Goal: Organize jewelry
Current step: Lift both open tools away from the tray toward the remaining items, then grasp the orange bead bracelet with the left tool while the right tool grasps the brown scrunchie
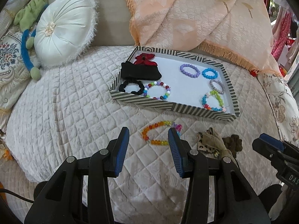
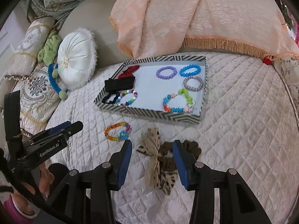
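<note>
Bracelets fill the striped tray at centre frame; orange bracelet and leopard scrunchie remain below; left gripper and right gripper gape empty.

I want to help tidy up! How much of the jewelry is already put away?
Mostly done: the striped tray already holds several bracelets and hair ties, like the purple bracelet. Both tongs, left and right, are open and empty. Left on the quilt: the orange bracelet, the leopard bow and the brown scrunchie.
</note>
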`<control>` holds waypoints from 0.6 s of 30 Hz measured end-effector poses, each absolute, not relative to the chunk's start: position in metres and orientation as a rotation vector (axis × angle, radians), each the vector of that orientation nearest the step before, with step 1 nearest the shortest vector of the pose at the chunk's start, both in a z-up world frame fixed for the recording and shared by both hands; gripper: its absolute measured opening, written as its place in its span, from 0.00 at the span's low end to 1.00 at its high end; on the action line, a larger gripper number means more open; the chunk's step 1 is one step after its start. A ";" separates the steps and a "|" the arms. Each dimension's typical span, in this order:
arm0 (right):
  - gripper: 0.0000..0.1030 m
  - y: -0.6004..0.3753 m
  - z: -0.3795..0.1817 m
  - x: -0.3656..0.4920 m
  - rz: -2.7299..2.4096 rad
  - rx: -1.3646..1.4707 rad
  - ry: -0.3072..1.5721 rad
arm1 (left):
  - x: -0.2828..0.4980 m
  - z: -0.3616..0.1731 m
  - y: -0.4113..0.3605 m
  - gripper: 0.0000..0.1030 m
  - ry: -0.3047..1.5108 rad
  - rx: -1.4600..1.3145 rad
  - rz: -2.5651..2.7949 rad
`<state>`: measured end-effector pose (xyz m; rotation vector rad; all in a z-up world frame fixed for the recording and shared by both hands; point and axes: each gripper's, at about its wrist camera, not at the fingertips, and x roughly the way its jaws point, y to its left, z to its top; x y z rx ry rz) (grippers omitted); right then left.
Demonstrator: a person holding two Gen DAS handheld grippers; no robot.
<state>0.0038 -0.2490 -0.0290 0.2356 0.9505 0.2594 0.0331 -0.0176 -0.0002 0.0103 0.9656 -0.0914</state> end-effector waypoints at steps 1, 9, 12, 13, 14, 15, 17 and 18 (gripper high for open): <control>0.42 -0.249 -0.030 0.001 0.259 0.233 0.952 | 0.031 0.000 -0.018 0.41 0.965 0.012 -0.093; 0.48 -0.250 -0.041 -0.009 0.268 0.217 0.986 | 0.025 -0.008 -0.014 0.41 0.994 -0.001 -0.100; 0.57 -0.254 -0.048 -0.011 0.267 0.209 1.000 | 0.027 -0.012 -0.007 0.41 1.018 -0.024 -0.104; 0.57 -0.255 -0.051 -0.012 0.264 0.203 1.007 | 0.028 -0.013 -0.004 0.41 1.025 -0.036 -0.106; 0.57 -0.256 -0.055 -0.012 0.261 0.195 1.017 | 0.028 -0.014 -0.001 0.41 1.030 -0.046 -0.110; 0.57 -0.257 -0.058 -0.012 0.261 0.191 1.022 | 0.031 -0.017 0.004 0.41 1.047 -0.076 -0.122; 0.57 -0.258 -0.063 -0.012 0.268 0.187 1.026 | 0.034 -0.021 0.011 0.42 1.071 -0.114 -0.133; 0.57 -0.256 -0.065 -0.011 0.281 0.182 1.024 | 0.037 -0.026 0.016 0.42 1.087 -0.135 -0.134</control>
